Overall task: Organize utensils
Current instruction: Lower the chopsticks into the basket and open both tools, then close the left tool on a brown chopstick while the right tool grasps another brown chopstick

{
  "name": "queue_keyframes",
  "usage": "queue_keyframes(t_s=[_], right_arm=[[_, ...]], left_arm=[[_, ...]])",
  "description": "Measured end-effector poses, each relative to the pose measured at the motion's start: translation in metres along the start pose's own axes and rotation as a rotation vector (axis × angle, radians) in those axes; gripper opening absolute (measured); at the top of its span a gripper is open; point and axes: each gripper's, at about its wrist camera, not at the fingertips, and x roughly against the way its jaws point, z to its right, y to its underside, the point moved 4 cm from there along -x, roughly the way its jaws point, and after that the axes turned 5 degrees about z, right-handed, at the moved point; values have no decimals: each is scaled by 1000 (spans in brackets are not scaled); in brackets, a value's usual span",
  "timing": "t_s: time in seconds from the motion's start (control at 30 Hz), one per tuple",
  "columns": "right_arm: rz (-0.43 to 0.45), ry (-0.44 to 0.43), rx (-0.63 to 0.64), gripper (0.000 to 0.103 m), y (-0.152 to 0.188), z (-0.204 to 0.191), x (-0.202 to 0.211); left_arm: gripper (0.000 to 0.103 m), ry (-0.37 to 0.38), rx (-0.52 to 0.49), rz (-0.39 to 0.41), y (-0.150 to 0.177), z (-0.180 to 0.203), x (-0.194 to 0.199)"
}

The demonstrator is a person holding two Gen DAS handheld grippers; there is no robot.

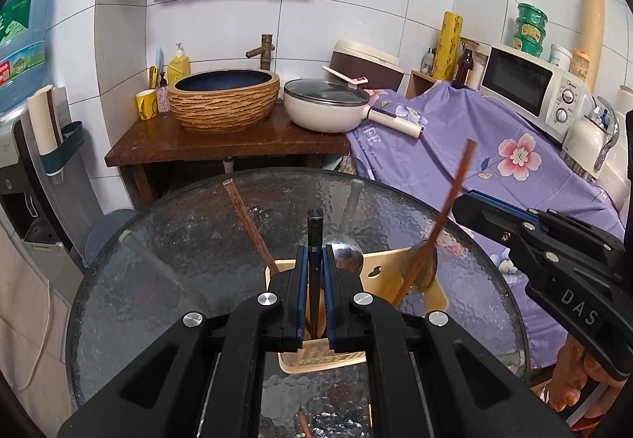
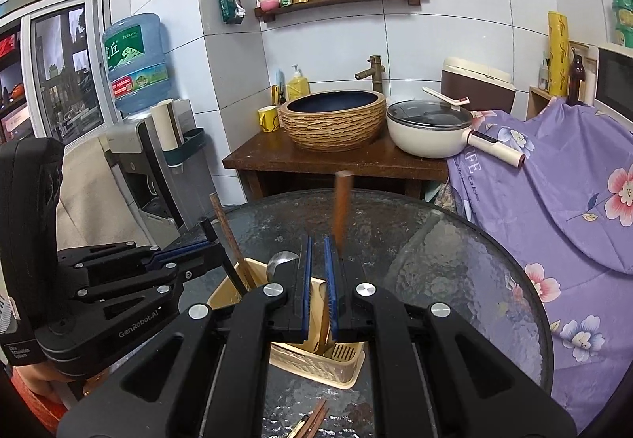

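Left gripper (image 1: 314, 272) clamps a slim black utensil (image 1: 314, 236) upright over the beige holder (image 1: 379, 272); right gripper (image 2: 318, 279) pinches a wooden spoon (image 2: 341, 208), blurred.

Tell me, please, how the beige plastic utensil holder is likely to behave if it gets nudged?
The beige plastic utensil holder looks light, so it would probably slide on the textured round glass table. With the long wooden spoon and the brown wooden chopstick leaning out above its rim, it may tip.
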Motion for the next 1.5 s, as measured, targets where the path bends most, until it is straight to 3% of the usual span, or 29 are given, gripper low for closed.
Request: queue_keyframes(t_s=[0.1, 0.13, 0.17, 0.2, 0.23, 0.27, 0.37, 0.47, 0.5, 0.6, 0.7, 0.73, 0.8, 0.87, 1.1, 1.5], right_arm=[[17, -2, 14, 8, 2, -1, 3], [18, -4, 12, 13, 3, -1, 5], [27, 0, 9, 20, 4, 0, 8], [39, 8, 8, 45, 4, 1, 11], [64, 23, 6, 66, 4, 3, 18], [96, 40, 9, 67, 6, 4, 26], [104, 58, 38, 68, 18, 5, 41], [66, 75, 46, 76, 44, 8, 49], [48, 71, 47, 78, 54, 8, 50], [-43, 74, 61, 79, 100, 7, 46], [-144, 92, 93, 79, 154, 1, 36], [-163, 96, 96, 79, 166, -1, 34], [-220, 103, 90, 79, 196, -5, 28], [-265, 97, 66, 78, 218, -8, 24], [-326, 117, 49, 63, 248, -16, 16], [-368, 136, 74, 39, 258, -27, 7]], left_arm=[[12, 17, 8, 6, 1, 1, 2], [16, 19, 8, 11, 1, 2, 4], [28, 18, 10, 19, 2, 2, 7], [44, 17, 14, 37, 2, 2, 13], [51, 14, 17, 54, 3, 2, 18], [61, 4, 19, 81, 6, 1, 26], [74, -32, -9, 110, 23, -1, 40], [92, -36, -32, 76, 48, -3, 43], [94, -25, -33, 50, 61, -4, 42], [94, -12, -23, -20, 101, -10, 37], [92, -48, -37, -97, 141, -15, 25], [90, -59, -40, -124, 155, -16, 21], [72, -64, -36, -177, 176, -17, 13], [66, -54, -40, -211, 190, -15, 8], [53, -65, -59, -262, 215, -7, -6], [49, -88, -62, -274, 226, 3, -11]])
